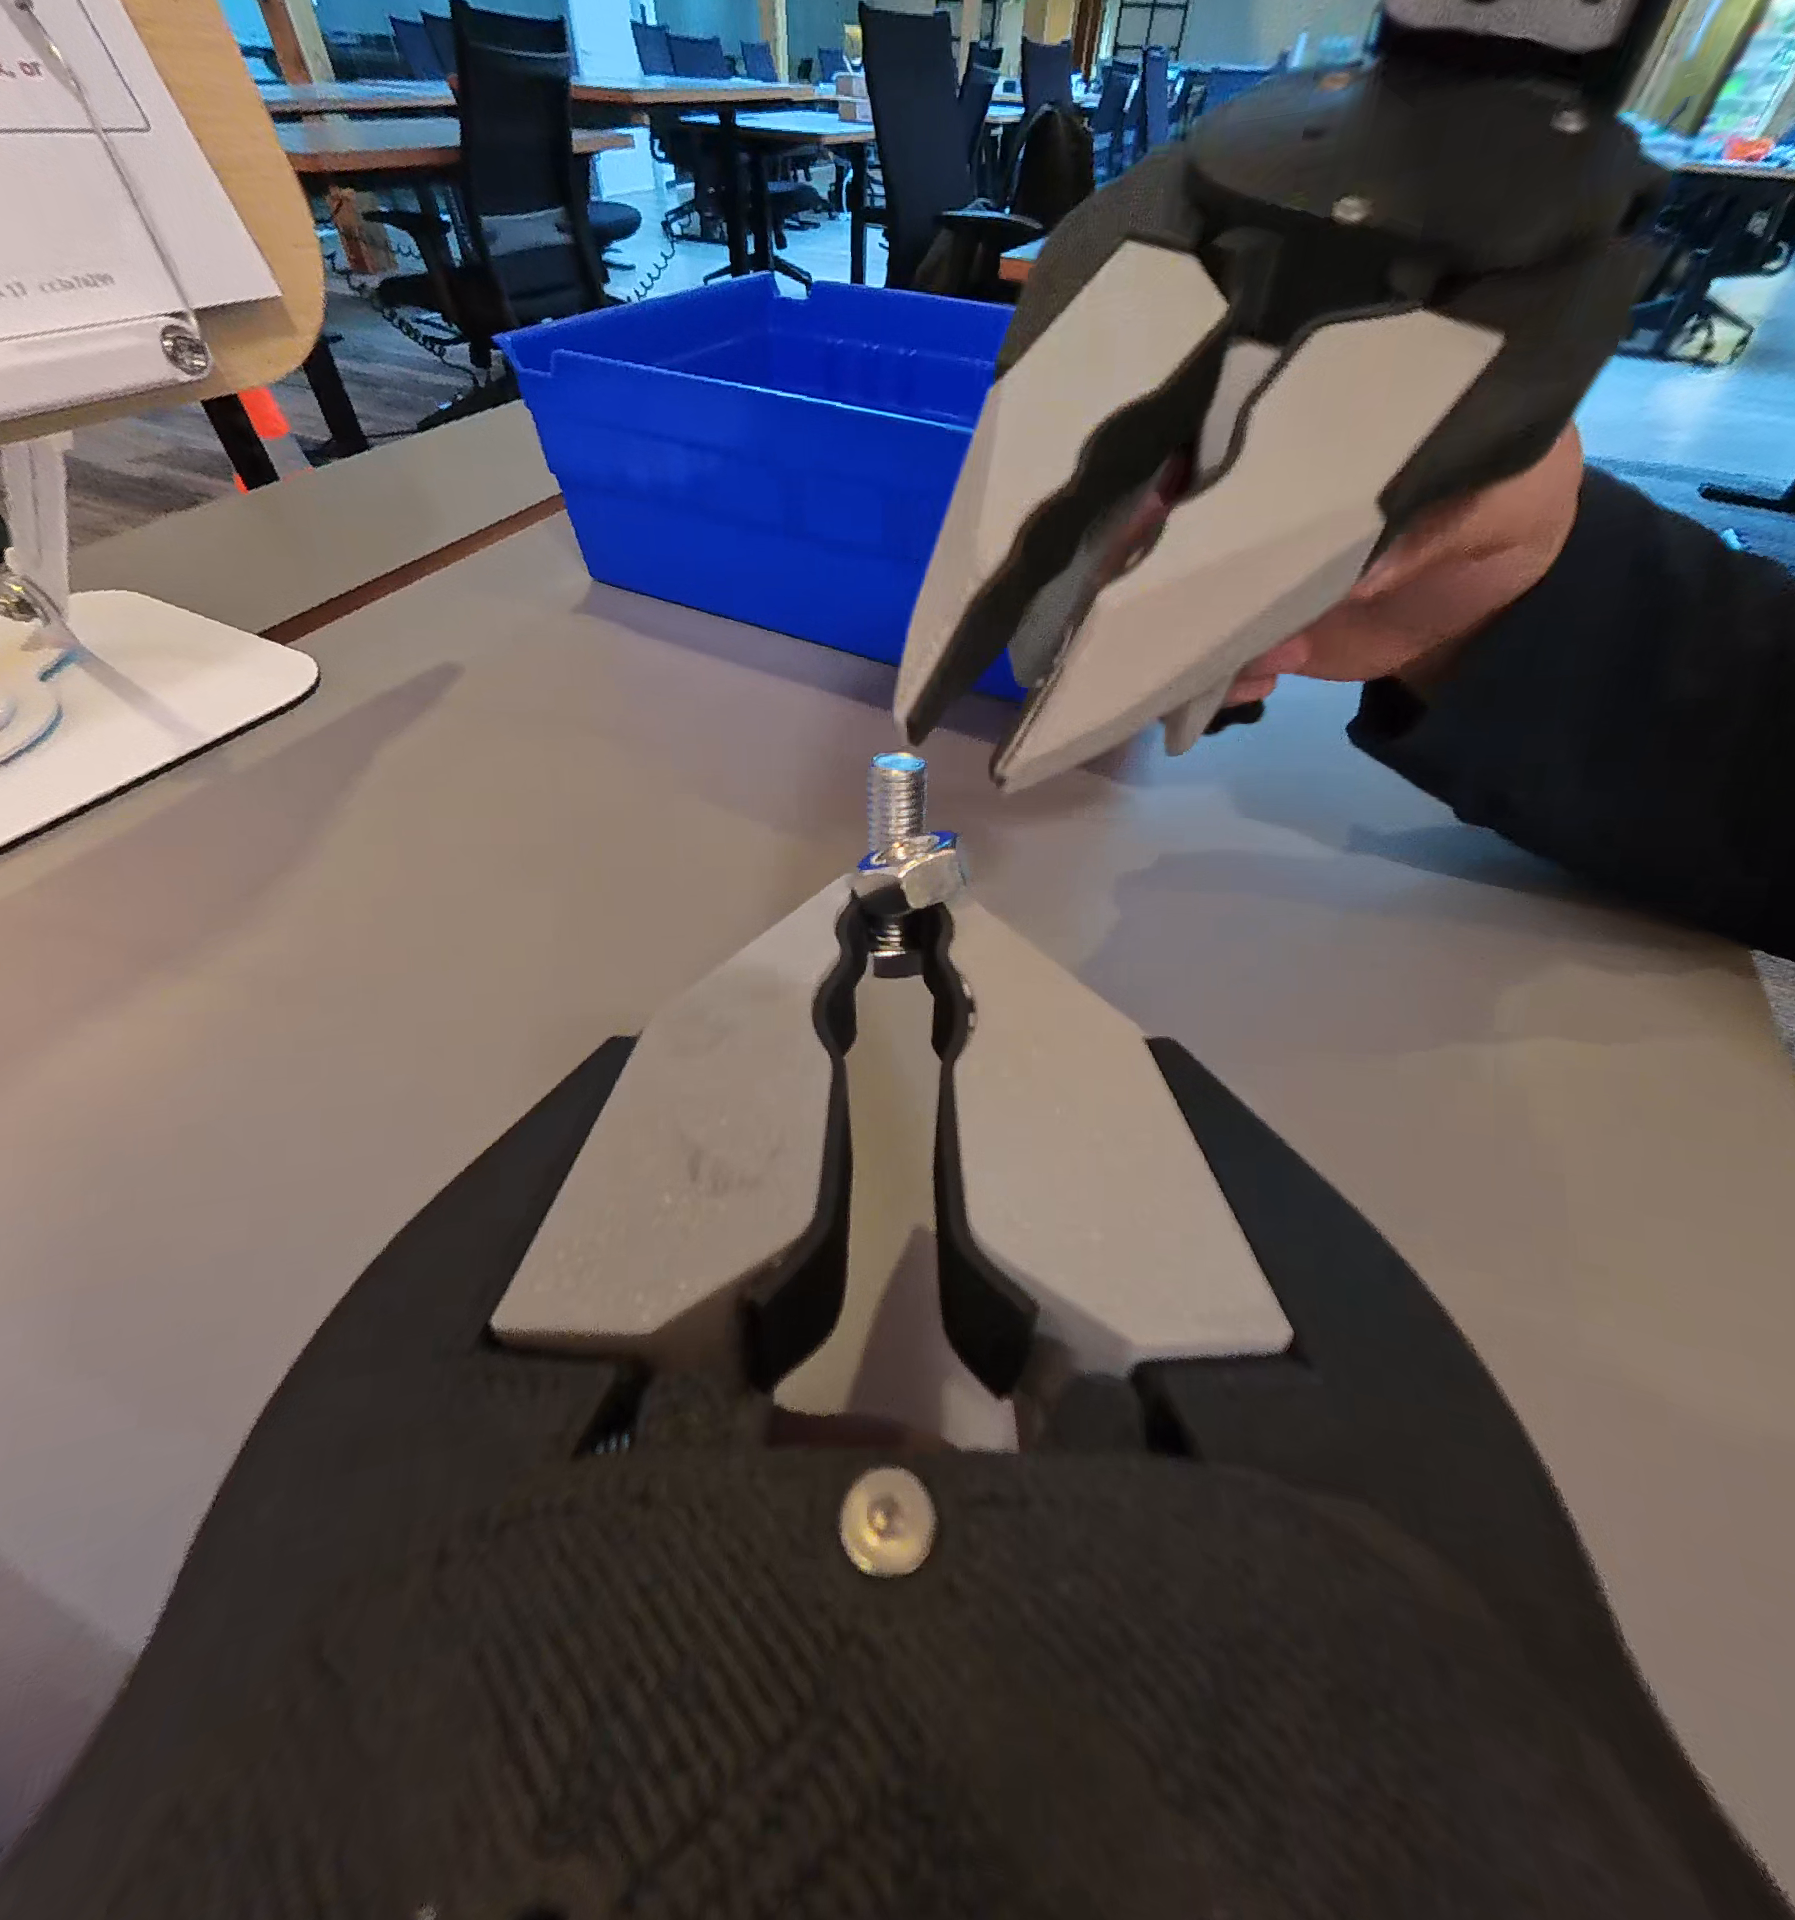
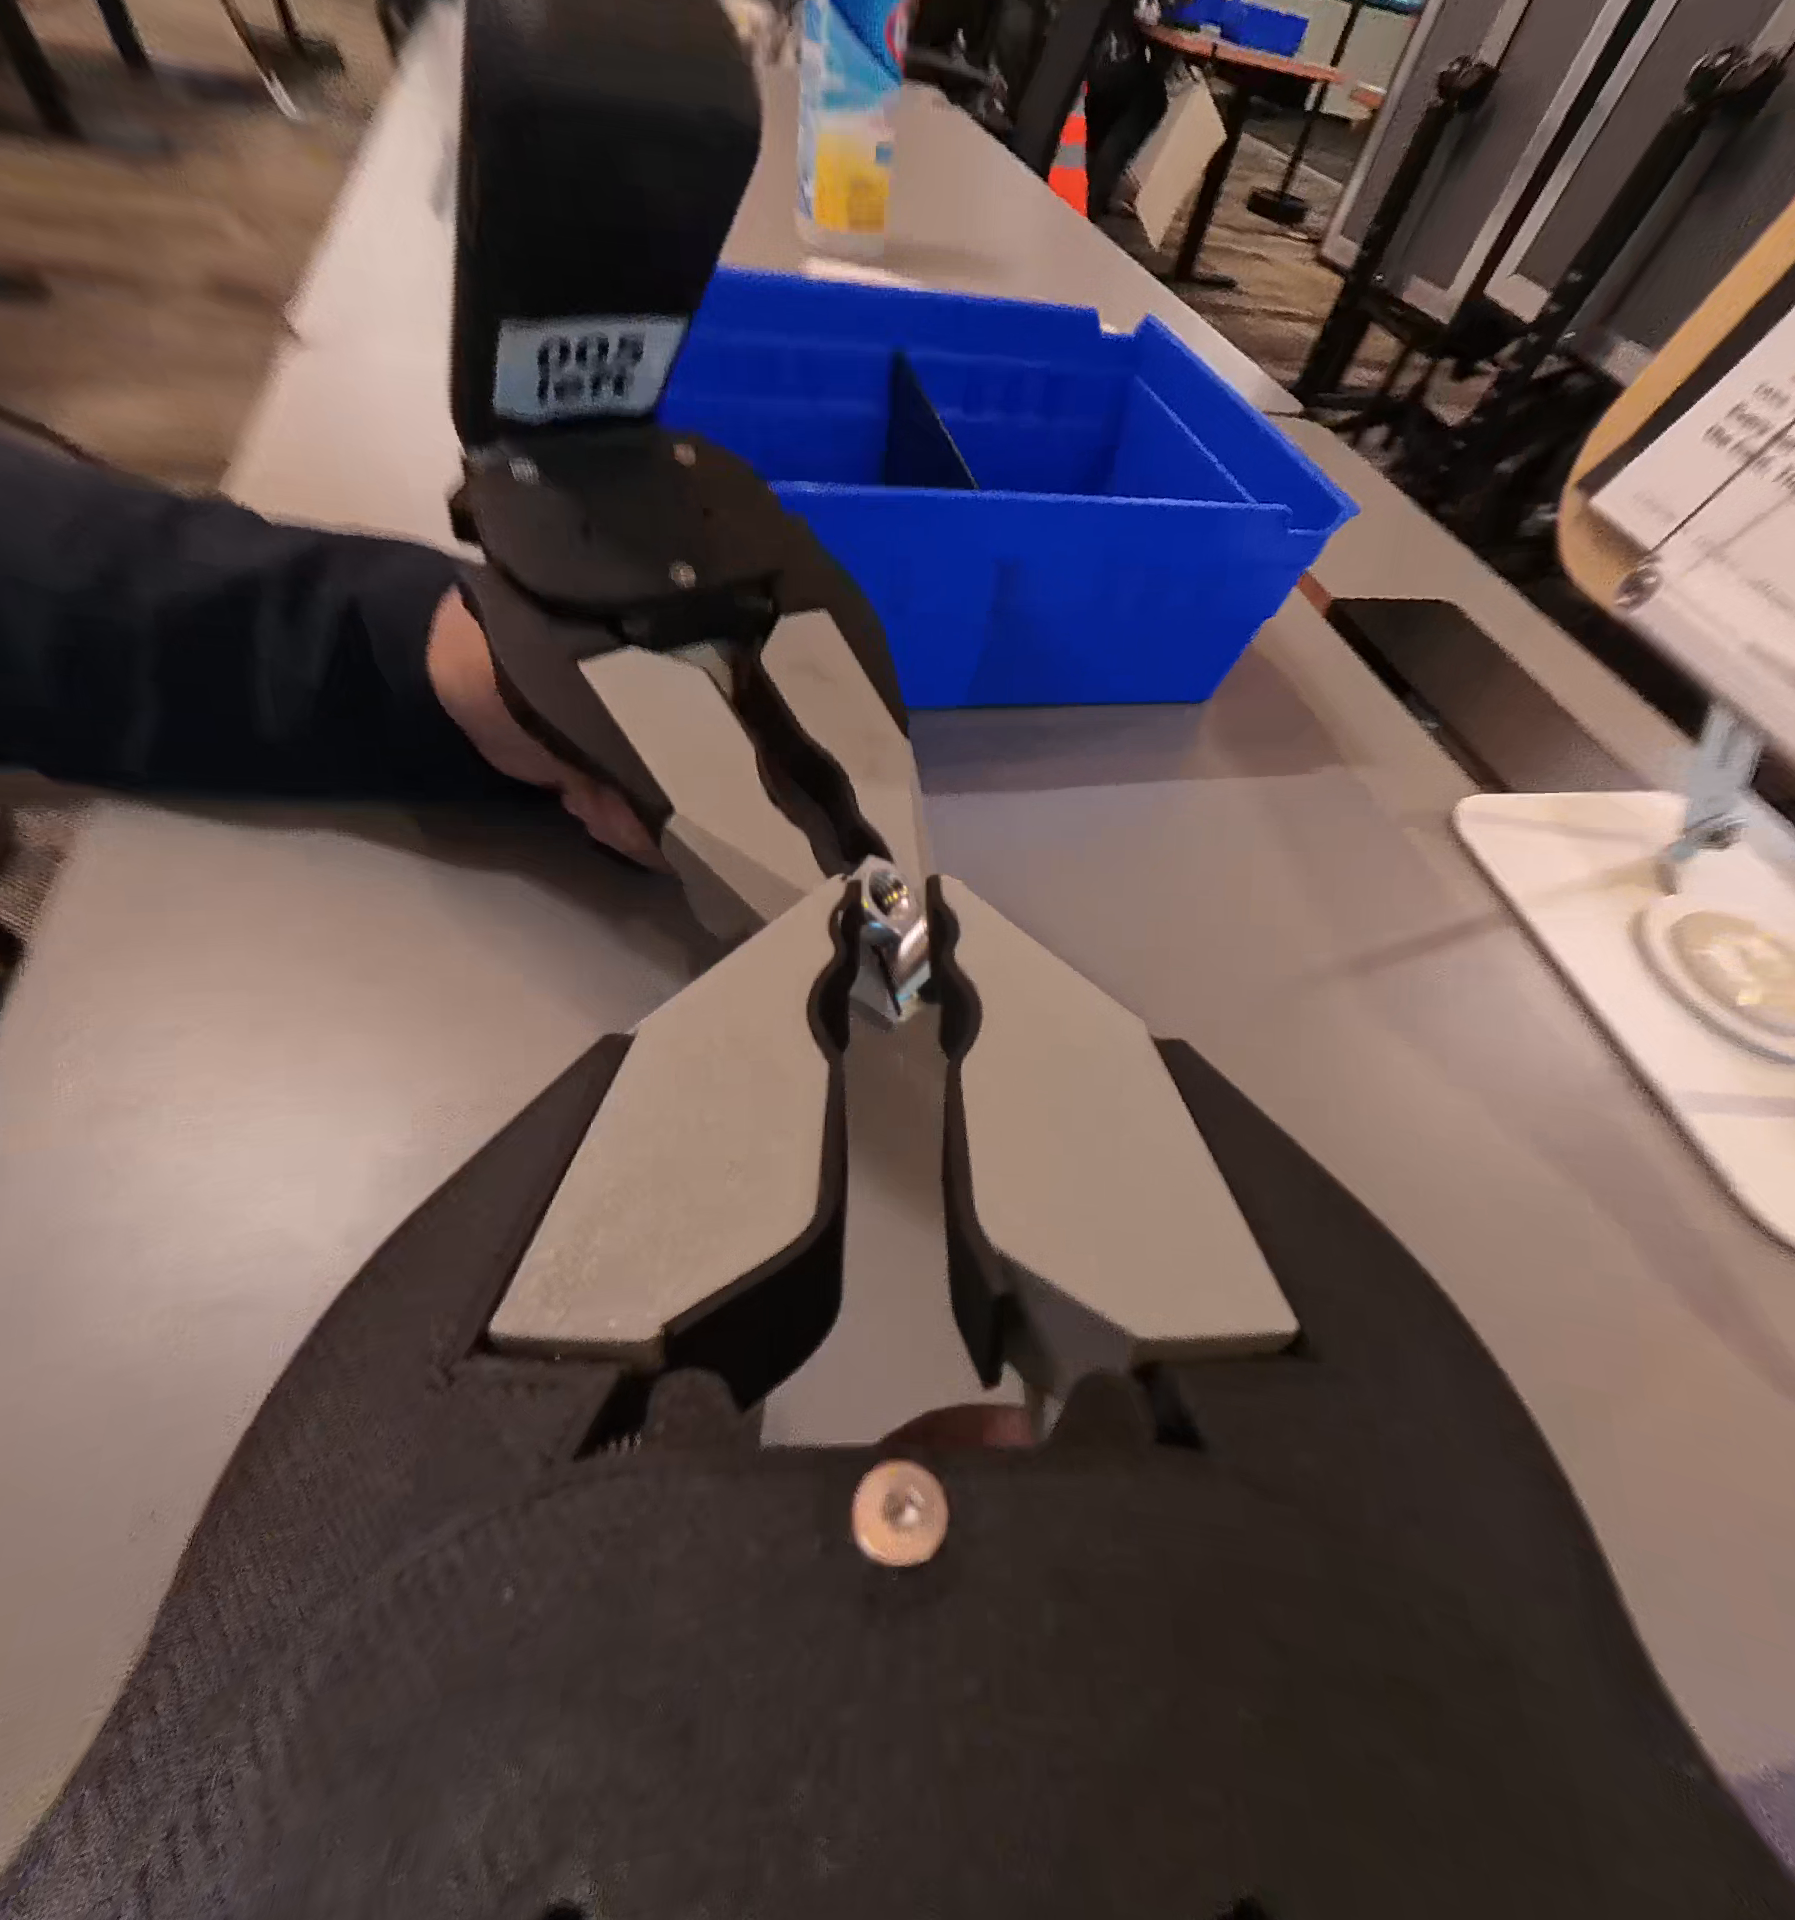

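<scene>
While my left hand-held gripper (image 1: 898,914) clamps the lower end of a bolt (image 1: 898,795), the bolt stands upright over the table (image 1: 405,987), just in front of the blue bin (image 1: 768,488). It is bright silver and threaded, with a hex nut (image 1: 914,871) at my fingertips. My right hand-held gripper (image 1: 955,753) hovers just above the bolt's tip, jaws slightly apart; I cannot tell whether it grips anything.

A threaded silver bolt (image 1: 898,821) with a hex nut (image 1: 912,871) partway on stands upright.
</scene>
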A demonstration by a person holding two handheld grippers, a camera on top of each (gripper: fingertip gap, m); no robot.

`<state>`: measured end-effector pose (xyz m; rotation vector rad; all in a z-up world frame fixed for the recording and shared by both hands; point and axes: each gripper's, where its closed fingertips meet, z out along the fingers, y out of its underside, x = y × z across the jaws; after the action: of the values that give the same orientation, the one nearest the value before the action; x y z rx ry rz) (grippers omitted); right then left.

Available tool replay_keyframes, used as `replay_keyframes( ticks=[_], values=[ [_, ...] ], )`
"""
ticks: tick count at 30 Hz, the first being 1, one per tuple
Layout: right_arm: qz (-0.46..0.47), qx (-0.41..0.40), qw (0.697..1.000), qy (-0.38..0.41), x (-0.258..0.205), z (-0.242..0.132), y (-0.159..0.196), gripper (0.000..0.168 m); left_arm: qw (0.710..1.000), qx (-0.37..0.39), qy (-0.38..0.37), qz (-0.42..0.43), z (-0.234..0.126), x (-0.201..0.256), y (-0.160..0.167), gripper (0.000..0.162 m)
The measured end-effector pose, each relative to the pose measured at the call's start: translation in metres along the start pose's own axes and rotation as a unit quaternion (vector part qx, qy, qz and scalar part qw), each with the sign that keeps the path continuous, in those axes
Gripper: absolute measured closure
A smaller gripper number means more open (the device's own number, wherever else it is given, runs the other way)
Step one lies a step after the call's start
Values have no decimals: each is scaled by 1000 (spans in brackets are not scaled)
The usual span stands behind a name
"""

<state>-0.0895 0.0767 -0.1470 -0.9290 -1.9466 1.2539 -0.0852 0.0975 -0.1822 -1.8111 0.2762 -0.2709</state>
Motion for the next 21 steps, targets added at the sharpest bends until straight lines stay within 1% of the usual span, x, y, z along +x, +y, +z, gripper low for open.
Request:
replay_keyframes(
  ticks=[3, 6, 9, 10, 11, 14, 16, 21],
  values=[
    [-60, -24, 997, 33, -1, 5, 4, 160, 1000, 3, 5, -1, 0, 1, -1, 155],
    [-75, -31, 996, 32, -5, 8, 6, 154, 1000, 2, 4, 6, 1, 3, 0, 155],
    [-100, -46, 993, 44, -4, 7, 9, 153, 1000, -3, 0, 14, 1, 3, 1, 155],
    [-112, -53, 991, 44, -6, 7, 10, 156, 1000, -6, -1, 17, 1, 3, 1, 155],
    [-120, -59, 990, 39, -9, 8, 11, 162, 1000, -7, -1, 21, 2, 4, 2, 155],
    [-140, -80, 986, 42, -11, 10, 17, 164, 999, -22, -3, 26, 3, 3, 7, 156],
    [-142, -93, 985, 40, -11, 11, 21, 164, 999, -34, -7, 35, 5, 3, 11, 155],
    [-112, -113, 987, 17, -13, 12, 33, 164, 996, -64, -14, 58, 9, 3, 23, 156]
  ],
)
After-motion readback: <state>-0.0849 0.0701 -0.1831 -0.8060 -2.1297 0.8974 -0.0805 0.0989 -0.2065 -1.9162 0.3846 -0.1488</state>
